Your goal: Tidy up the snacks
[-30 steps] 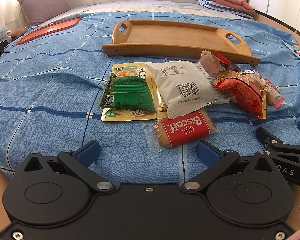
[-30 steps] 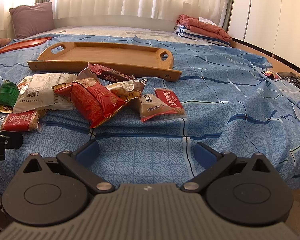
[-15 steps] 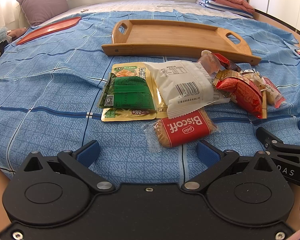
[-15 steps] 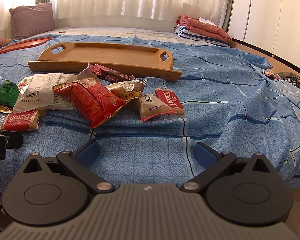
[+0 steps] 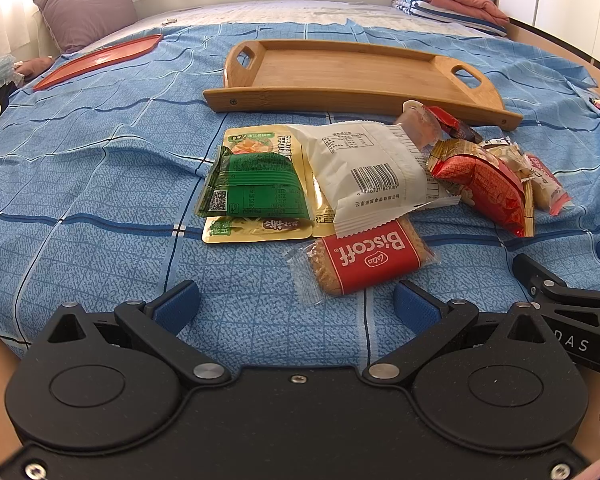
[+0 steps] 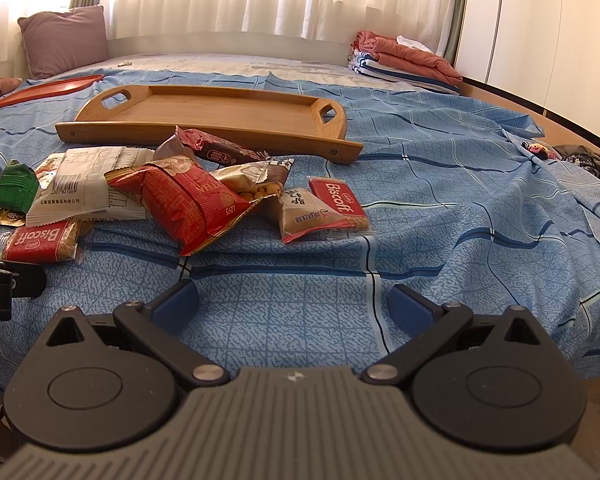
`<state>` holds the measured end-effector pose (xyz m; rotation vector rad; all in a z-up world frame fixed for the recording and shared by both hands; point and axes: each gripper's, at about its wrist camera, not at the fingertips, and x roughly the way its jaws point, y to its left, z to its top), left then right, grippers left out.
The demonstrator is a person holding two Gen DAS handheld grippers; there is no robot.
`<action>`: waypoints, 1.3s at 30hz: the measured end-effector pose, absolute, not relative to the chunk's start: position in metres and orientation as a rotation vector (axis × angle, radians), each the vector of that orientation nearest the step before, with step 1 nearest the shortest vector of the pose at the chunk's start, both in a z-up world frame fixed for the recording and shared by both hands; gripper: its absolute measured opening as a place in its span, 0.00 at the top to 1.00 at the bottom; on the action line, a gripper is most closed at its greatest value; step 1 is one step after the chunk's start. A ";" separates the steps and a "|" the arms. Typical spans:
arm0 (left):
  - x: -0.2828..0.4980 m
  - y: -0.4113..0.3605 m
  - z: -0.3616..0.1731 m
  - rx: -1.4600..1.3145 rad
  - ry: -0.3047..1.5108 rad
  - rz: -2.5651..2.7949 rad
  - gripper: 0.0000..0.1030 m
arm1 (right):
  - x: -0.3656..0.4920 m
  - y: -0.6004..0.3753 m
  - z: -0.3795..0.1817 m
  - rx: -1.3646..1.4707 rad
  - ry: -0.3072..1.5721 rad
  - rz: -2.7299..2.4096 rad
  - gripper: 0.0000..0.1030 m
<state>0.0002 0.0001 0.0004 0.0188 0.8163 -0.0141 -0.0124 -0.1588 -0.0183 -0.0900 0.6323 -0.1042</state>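
Observation:
Several snack packs lie in a loose pile on the blue bedspread. In the left wrist view a red Biscoff pack [image 5: 364, 264] lies nearest, with a green pack [image 5: 256, 190], a white pack [image 5: 372, 172] and a red bag [image 5: 484, 184] behind it. An empty wooden tray [image 5: 352, 76] sits beyond the pile. My left gripper [image 5: 296, 306] is open and empty just short of the Biscoff pack. In the right wrist view my right gripper [image 6: 294, 306] is open and empty, well short of the red bag [image 6: 188, 204] and a second Biscoff pack [image 6: 338, 202]. The tray [image 6: 208, 114] lies behind.
A flat red tray [image 5: 100, 60] lies at the far left of the bed. A purple pillow [image 5: 86, 8] and folded blankets [image 6: 404, 60] are at the head. The bed's right edge drops off near small items [image 6: 538, 150].

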 end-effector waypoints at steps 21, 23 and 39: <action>0.000 0.000 0.000 0.020 0.817 -0.013 0.00 | -0.014 -0.158 -0.018 -0.089 0.630 -0.105 0.00; 0.000 0.000 0.000 0.021 0.817 -0.013 0.00 | -0.014 -0.159 -0.017 -0.088 0.630 -0.104 0.00; -0.012 0.004 -0.003 0.049 0.736 -0.051 0.00 | -0.012 -0.156 -0.015 -0.071 0.626 -0.139 0.00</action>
